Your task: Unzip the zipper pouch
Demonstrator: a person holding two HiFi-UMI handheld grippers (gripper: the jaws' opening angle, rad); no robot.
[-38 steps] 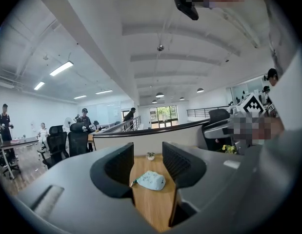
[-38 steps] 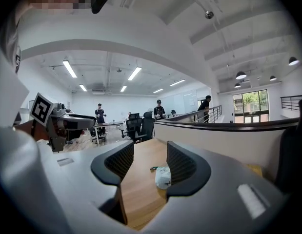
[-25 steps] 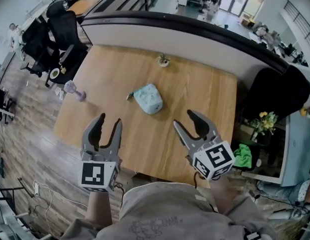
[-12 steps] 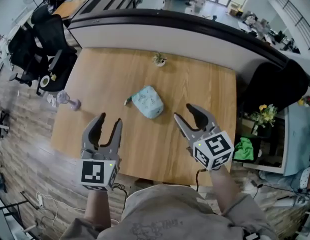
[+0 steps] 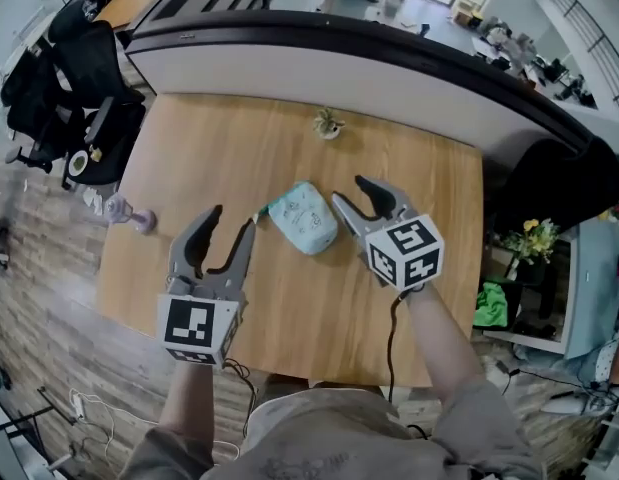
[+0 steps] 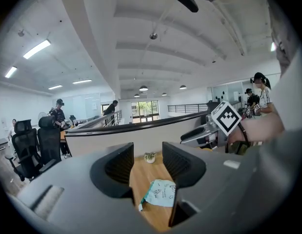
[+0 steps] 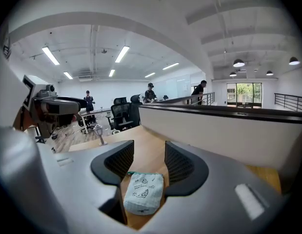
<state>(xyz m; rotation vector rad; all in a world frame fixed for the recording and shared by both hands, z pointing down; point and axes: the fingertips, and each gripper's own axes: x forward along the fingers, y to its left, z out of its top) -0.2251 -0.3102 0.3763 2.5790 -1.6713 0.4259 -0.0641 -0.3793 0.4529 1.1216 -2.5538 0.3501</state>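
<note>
wooden desk (image 5: 289, 308) offers open room on the near side. left gripper (image 5: 232, 223) and right gripper (image 5: 351, 192) hover with jaws apart and empty, flanking the pale blue zipper pouch (image 5: 302, 218) at mid-desk. it looks unopened, so grasping and pulling both remain. a small plant (image 5: 328, 123) sits near the far edge, well apart.

Open office: wooden table (image 5: 219, 148), curved white half-wall with black rail (image 5: 389, 88) far, black office chairs (image 5: 79, 58) far left, plank floor (image 5: 39, 278), strip ceiling lights (image 7: 50, 55).
</note>
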